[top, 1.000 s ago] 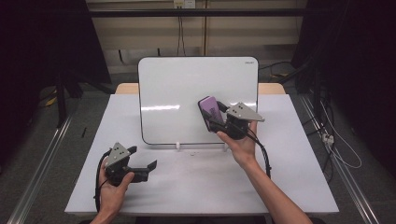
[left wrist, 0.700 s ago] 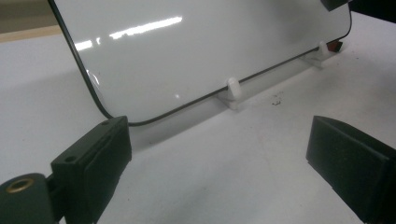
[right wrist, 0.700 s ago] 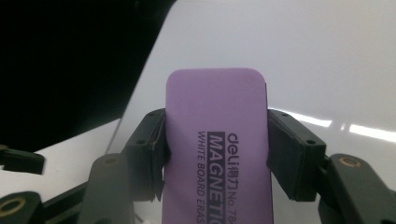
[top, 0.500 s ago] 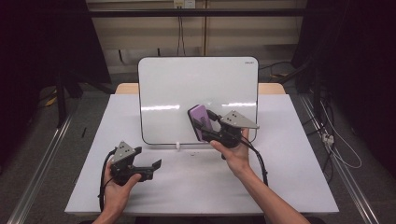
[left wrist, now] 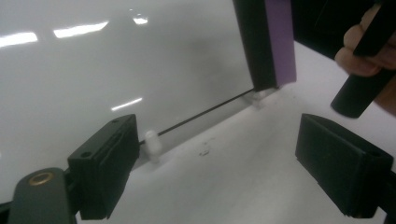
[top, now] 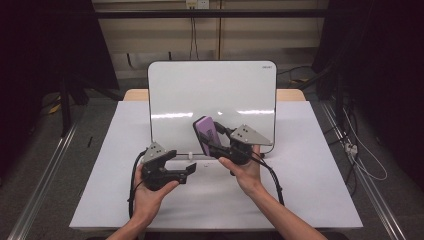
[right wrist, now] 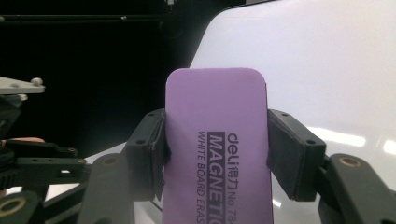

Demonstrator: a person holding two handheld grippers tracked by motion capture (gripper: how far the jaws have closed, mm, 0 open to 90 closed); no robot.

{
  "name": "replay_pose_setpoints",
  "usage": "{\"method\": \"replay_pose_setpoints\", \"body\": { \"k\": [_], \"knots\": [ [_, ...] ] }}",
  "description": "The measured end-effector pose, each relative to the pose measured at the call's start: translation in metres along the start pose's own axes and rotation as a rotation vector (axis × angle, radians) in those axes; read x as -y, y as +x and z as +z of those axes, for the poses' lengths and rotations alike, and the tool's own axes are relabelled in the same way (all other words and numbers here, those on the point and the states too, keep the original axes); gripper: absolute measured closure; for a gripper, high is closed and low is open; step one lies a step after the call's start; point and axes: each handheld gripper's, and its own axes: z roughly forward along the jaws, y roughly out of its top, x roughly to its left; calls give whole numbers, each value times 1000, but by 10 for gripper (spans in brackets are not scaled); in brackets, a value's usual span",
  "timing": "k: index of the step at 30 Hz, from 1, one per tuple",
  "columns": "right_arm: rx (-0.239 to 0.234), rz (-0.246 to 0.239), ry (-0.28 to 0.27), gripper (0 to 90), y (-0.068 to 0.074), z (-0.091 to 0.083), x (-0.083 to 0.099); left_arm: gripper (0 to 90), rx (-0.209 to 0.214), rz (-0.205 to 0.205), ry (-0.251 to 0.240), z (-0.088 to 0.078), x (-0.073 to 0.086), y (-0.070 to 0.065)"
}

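Note:
A purple whiteboard eraser [top: 204,131] is clamped upright between the jaws of my right gripper [top: 214,144], just in front of the upright whiteboard [top: 210,95]. Seen from the right gripper view, the eraser [right wrist: 217,135] has printed text on its face and both pads press its sides. My left gripper [top: 189,171] hovers low over the white table [top: 310,190], pointing right toward the eraser. Its jaws have just been closing, and nothing lies between them. From the left gripper view, the eraser's edge [left wrist: 275,42] hangs ahead of my left gripper [left wrist: 224,168].
The whiteboard stands on small white feet [left wrist: 152,142] at the table's middle back. A cable trails from each gripper across the table. Floor rails [top: 45,170] run along both sides, and loose cables [top: 360,155] lie on the floor at the right.
My left gripper has moved right, toward the whiteboard's lower edge. My right gripper has carried the eraser left and a little lower, closer to the left gripper.

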Motion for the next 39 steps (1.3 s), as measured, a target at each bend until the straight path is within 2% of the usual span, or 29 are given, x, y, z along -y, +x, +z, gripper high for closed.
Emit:
{"method": "replay_pose_setpoints", "body": {
  "k": [2, 7, 14, 18, 20, 22, 23, 28, 33, 36, 39],
  "knots": [
    [2, -1, -2, 416, 0, 0, 0, 168, 16, -17, -5, 4, -3, -1],
    [1, -6, 7, 416, 1, 1, 3, 208, 39, -18, -15, 9, -11, -4],
    [-8, -7, 17, 416, 6, 4, 7, 282, 47, -20, -17, 18, -17, -9],
    [-17, -17, 16, 416, 7, 3, 7, 370, 58, -30, -33, 20, -19, -8],
    [-19, -13, 15, 416, 7, 3, 7, 429, 75, -32, -26, 22, -19, -7],
    [-21, -11, 23, 416, 8, 4, 8, 451, 84, -35, -22, 23, -19, -7],
    [-21, -16, 22, 416, 9, 4, 9, 500, 88, -35, -23, 23, -19, -7],
    [-28, -19, 23, 416, 11, 5, 10, 586, 83, -30, -24, 23, -19, -7],
    [-32, -22, 28, 415, 12, 5, 10, 625, 51, -8, -18, 22, -18, -5],
    [-36, -34, 34, 414, 13, 6, 11, 636, 18, 26, -10, 21, -17, -6],
    [-39, -36, 45, 412, 15, 5, 11, 643, 5, 51, 0, 19, -17, -6]
  ]
}}
